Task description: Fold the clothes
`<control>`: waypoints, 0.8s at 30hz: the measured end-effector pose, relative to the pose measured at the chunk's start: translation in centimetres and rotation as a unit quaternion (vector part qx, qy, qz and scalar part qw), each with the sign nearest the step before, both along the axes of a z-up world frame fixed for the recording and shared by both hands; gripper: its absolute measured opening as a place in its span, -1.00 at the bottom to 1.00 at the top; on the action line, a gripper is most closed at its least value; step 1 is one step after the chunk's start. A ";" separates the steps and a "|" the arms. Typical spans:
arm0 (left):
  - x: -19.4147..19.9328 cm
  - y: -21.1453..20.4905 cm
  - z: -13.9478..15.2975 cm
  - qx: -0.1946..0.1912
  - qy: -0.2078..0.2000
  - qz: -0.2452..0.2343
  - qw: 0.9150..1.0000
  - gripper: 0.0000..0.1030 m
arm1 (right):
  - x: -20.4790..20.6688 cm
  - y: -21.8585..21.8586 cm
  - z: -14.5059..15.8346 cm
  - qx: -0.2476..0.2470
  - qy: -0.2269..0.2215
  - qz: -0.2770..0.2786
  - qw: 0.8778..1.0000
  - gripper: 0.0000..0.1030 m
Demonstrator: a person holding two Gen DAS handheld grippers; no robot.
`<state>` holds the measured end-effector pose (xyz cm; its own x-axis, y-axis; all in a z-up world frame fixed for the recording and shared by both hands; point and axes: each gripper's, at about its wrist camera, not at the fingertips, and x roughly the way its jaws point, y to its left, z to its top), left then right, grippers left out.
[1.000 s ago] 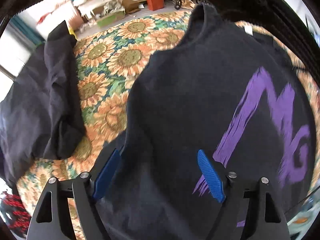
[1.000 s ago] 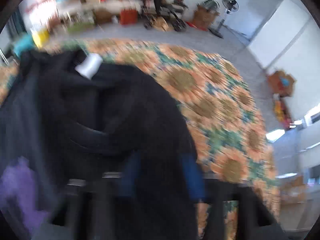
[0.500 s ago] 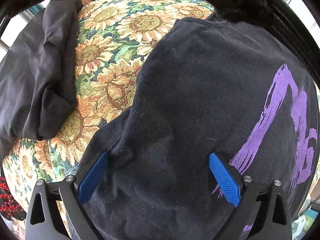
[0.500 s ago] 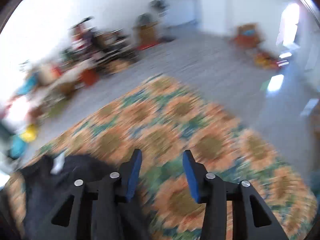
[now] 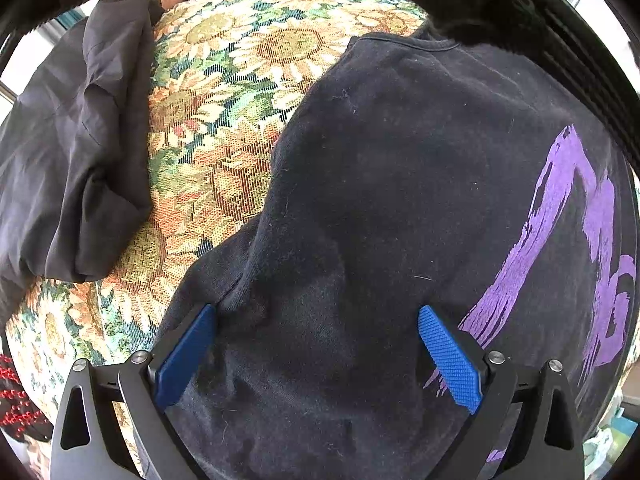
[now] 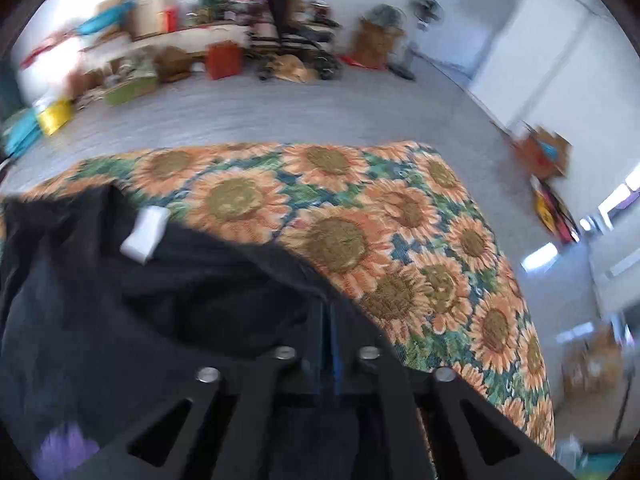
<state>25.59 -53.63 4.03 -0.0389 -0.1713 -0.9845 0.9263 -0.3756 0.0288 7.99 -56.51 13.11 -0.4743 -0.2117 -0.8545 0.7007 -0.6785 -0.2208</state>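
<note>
Black garments number two: left claw (image 5: 316, 344) gapes over the printed shirt (image 5: 400, 200), right claw (image 6: 330, 332) clenched.

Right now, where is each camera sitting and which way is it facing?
Left wrist: points straight down at the black T-shirt on the sunflower cloth; open left gripper shows.
Right wrist: tilts down across the cloth toward the cluttered far wall; shut right gripper at the shirt's edge.
Shared: shirt, cloth.
</note>
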 end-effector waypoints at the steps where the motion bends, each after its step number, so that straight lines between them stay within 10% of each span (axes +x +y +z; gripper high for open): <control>1: -0.1 0.0 0.0 0.000 -0.002 0.000 1.000 0.95 | -0.8 0.0 0.6 -0.024 -0.007 -0.021 0.999 -0.97; 4: -0.1 0.0 -0.1 0.000 -0.003 -0.001 1.000 0.95 | -3.2 0.6 2.0 -0.113 -0.060 -0.072 0.989 -0.93; 7: 0.0 0.1 -0.1 -0.001 -0.002 -0.003 1.000 0.96 | -3.8 2.5 2.7 -0.192 -0.092 -0.079 0.974 0.60; 12: 0.0 0.4 -0.1 -0.009 0.000 -0.005 1.000 0.96 | -3.7 8.7 3.4 -0.279 -0.151 -0.021 0.948 0.34; 14: 0.0 0.6 -0.1 -0.015 0.002 -0.006 1.000 0.96 | -3.0 11.4 3.6 -0.263 -0.140 0.004 0.955 0.02; 24: 0.6 1.8 0.1 -0.056 0.025 0.002 0.998 0.96 | 0.3 18.2 -2.9 -0.134 -0.161 0.024 0.978 0.01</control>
<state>26.20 -51.84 4.12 -0.0867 -0.2801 -0.9561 0.9291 -0.3691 0.0239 8.24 -38.28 10.19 -0.1745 -0.4633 -0.8689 0.7365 -0.6471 0.1971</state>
